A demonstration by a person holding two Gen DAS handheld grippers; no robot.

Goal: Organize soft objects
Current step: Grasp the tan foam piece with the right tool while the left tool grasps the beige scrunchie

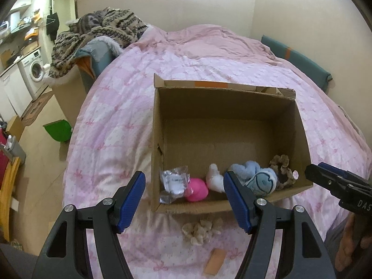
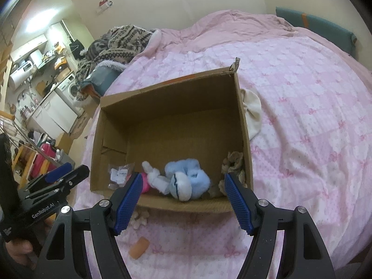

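Note:
An open cardboard box (image 1: 232, 114) (image 2: 172, 102) sits on the pink bed. Along its near wall lie a clear plastic packet (image 1: 174, 181) (image 2: 119, 174), a pink ball (image 1: 197, 189) (image 2: 146, 183), a blue and white plush toy (image 1: 255, 177) (image 2: 186, 181) and a brown scrunchie (image 1: 282, 169) (image 2: 233, 162). A beige scrunchie (image 1: 201, 231) (image 2: 139, 218) and an orange sponge (image 1: 215, 265) (image 2: 139, 247) lie on the bed in front of the box. My left gripper (image 1: 184, 197) (image 2: 67, 176) is open and empty. My right gripper (image 2: 182, 200) (image 1: 325, 174) is open and empty above the box's near edge.
A cream cloth (image 2: 252, 114) lies on the bed against the box's right wall. A patterned blanket pile (image 1: 102, 32) sits at the bed's far left. A green bin (image 1: 58, 130) stands on the floor to the left. A washing machine (image 1: 34, 72) is further back.

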